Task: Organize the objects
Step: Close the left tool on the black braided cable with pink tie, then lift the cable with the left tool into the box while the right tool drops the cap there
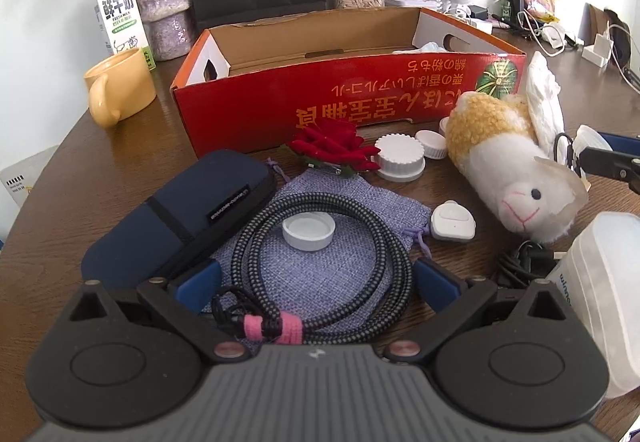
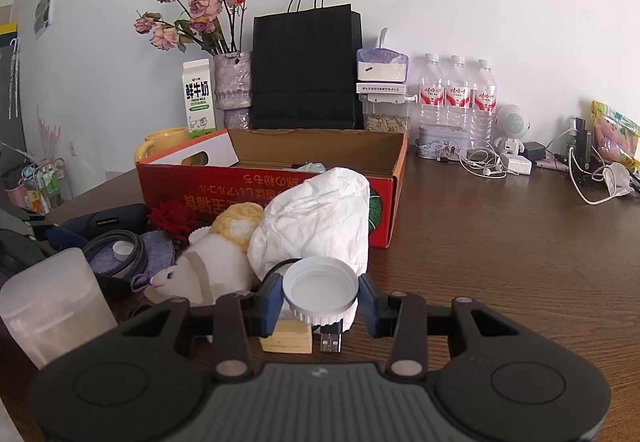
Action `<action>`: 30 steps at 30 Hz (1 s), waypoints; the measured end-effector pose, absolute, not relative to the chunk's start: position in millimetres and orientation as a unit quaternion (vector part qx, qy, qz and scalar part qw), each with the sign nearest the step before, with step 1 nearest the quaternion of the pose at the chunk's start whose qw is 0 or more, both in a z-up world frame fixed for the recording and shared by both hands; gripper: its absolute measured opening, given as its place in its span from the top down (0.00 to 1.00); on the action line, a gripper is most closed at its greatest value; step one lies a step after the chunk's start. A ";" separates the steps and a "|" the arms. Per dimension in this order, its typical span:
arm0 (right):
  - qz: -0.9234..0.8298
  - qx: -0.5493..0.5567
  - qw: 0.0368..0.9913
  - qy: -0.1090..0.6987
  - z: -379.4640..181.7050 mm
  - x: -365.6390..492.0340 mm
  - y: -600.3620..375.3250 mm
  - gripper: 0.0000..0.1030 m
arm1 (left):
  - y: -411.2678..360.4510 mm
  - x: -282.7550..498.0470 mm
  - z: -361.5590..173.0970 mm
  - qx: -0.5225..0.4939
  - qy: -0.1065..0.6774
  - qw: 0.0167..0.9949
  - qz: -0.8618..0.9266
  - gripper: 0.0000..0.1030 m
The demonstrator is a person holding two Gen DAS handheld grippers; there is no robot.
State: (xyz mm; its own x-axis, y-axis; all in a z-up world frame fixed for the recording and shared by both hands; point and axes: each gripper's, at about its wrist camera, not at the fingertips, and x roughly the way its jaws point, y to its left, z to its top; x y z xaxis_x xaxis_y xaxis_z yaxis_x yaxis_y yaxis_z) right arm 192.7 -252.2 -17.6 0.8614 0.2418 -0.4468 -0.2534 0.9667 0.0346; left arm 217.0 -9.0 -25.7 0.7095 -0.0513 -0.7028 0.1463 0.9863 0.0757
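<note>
While a white bottle cap (image 2: 320,292) is clamped between the jaws of the right gripper (image 2: 320,298), low over the table (image 2: 500,242), the left gripper (image 1: 316,282) is held wide open around a coiled braided cable (image 1: 324,274). Just ahead, the red cardboard box (image 2: 272,185) is partly screened by crumpled white paper (image 2: 316,213). By judgement, the shallow cap could be squeezed out and dropped short if that paper were brushed.

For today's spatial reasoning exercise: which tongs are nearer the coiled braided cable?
Left. The left tongs stand open astride the coiled braided cable; the right tongs, clamping a white cap, sit beyond the plush sheep.
</note>
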 end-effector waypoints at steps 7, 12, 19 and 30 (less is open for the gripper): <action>0.129 -0.012 0.965 0.230 -17.1 191.0 -250.9 0.62 | -13.5 204.1 -25.6 0.060 0.359 0.930 -0.050 0.11; 0.128 -0.014 0.966 0.224 -13.1 185.8 -249.0 0.62 | -10.8 197.2 -15.4 0.044 0.343 0.938 -0.042 0.12; 0.125 -0.017 0.970 0.207 -0.8 181.1 -247.7 0.62 | -7.4 192.5 10.6 0.038 0.309 0.950 -0.036 0.12; 0.135 -0.028 0.979 0.152 35.3 200.8 -234.2 0.62 | -12.2 213.3 64.1 0.022 0.236 0.971 -0.029 0.12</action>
